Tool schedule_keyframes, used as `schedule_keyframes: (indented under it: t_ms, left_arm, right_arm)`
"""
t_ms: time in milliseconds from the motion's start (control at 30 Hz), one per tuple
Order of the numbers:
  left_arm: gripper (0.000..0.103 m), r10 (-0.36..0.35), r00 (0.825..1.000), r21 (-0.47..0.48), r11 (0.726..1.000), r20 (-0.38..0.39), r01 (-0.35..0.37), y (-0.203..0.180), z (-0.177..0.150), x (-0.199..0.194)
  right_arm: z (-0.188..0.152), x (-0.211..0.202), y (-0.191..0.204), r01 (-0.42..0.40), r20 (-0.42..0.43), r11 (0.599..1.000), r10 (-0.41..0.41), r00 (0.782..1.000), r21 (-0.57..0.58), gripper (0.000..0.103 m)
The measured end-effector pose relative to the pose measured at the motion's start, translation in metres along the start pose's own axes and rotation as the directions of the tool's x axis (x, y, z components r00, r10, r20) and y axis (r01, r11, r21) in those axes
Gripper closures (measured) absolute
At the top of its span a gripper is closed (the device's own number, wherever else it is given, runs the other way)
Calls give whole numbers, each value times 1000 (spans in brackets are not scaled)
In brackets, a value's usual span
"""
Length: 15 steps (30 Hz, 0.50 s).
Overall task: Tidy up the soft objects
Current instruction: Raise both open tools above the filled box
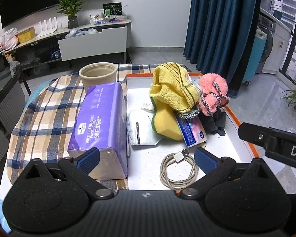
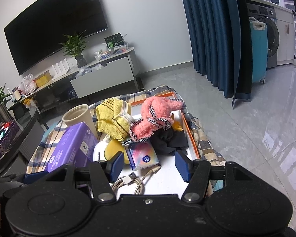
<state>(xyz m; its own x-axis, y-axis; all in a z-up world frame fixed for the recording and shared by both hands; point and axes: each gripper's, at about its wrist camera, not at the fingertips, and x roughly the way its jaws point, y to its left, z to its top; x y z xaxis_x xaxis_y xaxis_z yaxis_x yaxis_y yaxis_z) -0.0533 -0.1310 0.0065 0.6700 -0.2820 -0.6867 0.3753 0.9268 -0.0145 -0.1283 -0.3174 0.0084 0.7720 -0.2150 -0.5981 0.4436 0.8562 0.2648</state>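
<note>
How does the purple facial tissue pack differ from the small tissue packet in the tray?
The purple facial tissue pack is far larger than the small tissue packet. The pack lies on the plaid cloth outside the white tray; the packet lies inside the tray, partly under the pile. The pack is plain purple; the packet is blue with pink. Both are soft, film-wrapped tissues.

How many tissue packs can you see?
2. The big purple pack lies on the checked cloth left of the tray. The small pack lies in the tray against the sponge. More may be buried.
</note>
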Motion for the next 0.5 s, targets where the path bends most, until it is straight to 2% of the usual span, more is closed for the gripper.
schedule_keyframes:
  t_ms: [500]
  left_arm:
    - [0,-21,1000,-2,1000,4,21,0,-2,-5]
  right_arm:
    - [-1,-10,2,-3,19,1000,3,1000,-5,32]
